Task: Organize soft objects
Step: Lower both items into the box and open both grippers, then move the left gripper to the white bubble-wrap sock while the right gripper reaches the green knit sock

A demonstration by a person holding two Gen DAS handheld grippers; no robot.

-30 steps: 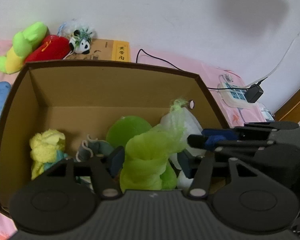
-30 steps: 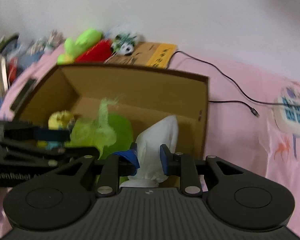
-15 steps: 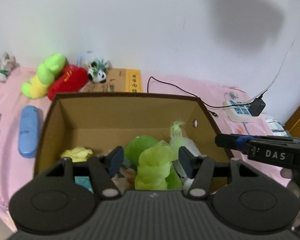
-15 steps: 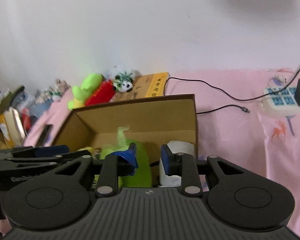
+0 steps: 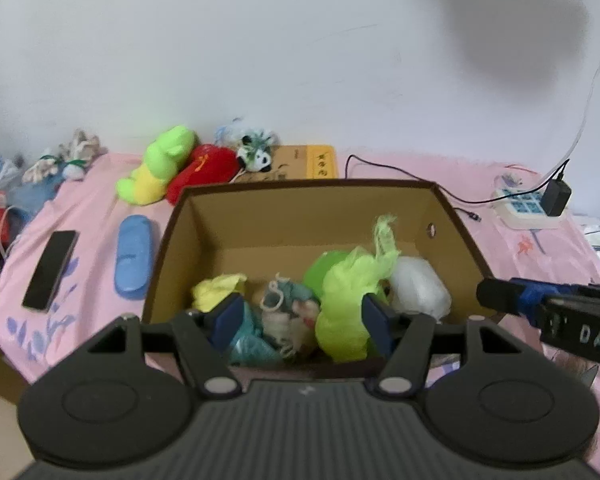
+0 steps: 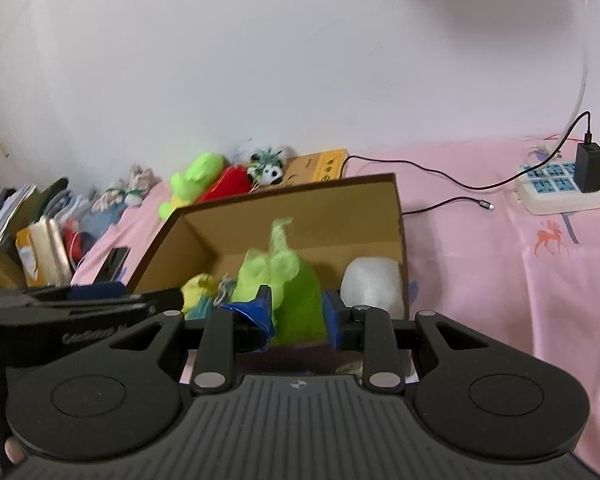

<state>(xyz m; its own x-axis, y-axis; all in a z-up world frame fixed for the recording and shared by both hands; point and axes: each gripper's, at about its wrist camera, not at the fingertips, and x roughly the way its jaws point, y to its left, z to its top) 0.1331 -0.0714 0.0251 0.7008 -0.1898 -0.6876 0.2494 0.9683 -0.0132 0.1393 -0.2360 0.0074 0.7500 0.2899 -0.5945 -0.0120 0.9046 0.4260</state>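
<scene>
Left gripper point(image 5: 302, 318): released, holding nothing.
Right gripper point(image 6: 296, 316): spread, holding nothing.
Next: approach green plush point(image 5: 156, 172) outside cardboard box point(image 5: 300, 204); pinch mid-body.

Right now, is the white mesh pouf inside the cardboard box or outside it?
Inside. The white mesh pouf lies within the cardboard box, against its right wall, beside the lime-green mesh pouf; neither gripper holds it.

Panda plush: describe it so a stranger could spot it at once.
Find the cardboard box on the pink bed. Behind its far wall, against the white wall, soft toys sit in a row. The panda plush is the small black-and-white one, right of the red plush.
</scene>
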